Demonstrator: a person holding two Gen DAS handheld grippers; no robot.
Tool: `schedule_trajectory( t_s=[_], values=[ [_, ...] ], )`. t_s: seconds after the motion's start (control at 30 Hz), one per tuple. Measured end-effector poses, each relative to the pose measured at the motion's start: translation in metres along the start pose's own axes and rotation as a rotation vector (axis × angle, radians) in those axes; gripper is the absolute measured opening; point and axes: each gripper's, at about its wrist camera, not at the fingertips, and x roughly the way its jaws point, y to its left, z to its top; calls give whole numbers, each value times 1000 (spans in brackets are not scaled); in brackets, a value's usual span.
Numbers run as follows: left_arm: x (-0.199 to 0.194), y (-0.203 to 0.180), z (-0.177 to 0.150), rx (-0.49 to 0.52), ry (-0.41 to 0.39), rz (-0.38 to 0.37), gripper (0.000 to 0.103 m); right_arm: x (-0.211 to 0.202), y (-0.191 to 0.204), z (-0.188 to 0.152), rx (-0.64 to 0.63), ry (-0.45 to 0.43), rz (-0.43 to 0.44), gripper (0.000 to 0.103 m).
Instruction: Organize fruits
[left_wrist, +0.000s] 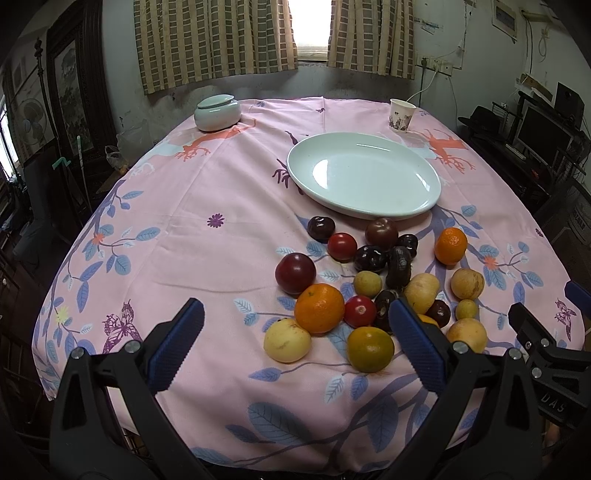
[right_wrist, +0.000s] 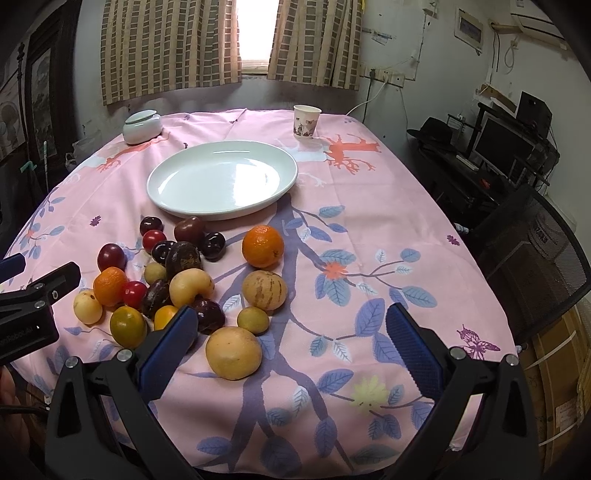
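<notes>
Several fruits lie in a loose heap on the pink tablecloth: oranges (left_wrist: 319, 308) (right_wrist: 262, 246), dark plums (left_wrist: 295, 273), red tomatoes (left_wrist: 360, 311), yellow round fruits (left_wrist: 287, 340) (right_wrist: 233, 352) and a greenish-yellow citrus (left_wrist: 370, 349). An empty white oval plate (left_wrist: 364, 173) (right_wrist: 221, 179) lies beyond the heap. My left gripper (left_wrist: 295, 325) is open above the near table edge, the heap between and beyond its fingers. My right gripper (right_wrist: 290, 328) is open and empty, right of the heap, its left finger over the nearest fruits.
A lidded white ceramic jar (left_wrist: 217, 112) (right_wrist: 142, 127) stands at the far left, a paper cup (left_wrist: 402, 115) (right_wrist: 306, 122) at the far right. A black mesh chair (right_wrist: 535, 251) stands by the table's right side. Curtains and a window are behind.
</notes>
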Motion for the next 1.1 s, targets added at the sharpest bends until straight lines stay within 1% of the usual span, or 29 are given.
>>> schedule_trajectory(
  t_s=[0.53,0.63,0.73,0.8,0.83,0.87,0.9,0.93,1.03,1.1],
  values=[
    [0,1,-5,3,4,-10,101,1,-1,-1,-3,8,11,102],
    [-2,2,-11,24,25,-15,101,1,-2,-7,-32,10,60,102],
    [-3,5,-24,38,55,-44,101,2,-3,-19,-73,0,130,102],
    [-3,7,-31,43,75,-55,101,6,-5,-28,-74,24,159,102],
    [-1,8,-35,45,85,-56,101,9,-5,-32,-71,39,173,100],
    [1,10,-37,44,95,-58,101,12,-6,-35,-64,52,190,97],
    [5,12,-38,39,108,-60,101,15,-5,-36,-58,62,207,86],
    [11,14,-40,29,127,-58,101,20,-3,-36,-56,78,225,81],
    [26,24,-39,-7,168,-64,101,34,7,-36,-67,106,240,80],
    [30,30,-39,-22,167,-60,101,45,13,-37,-80,125,238,80]
  ],
)
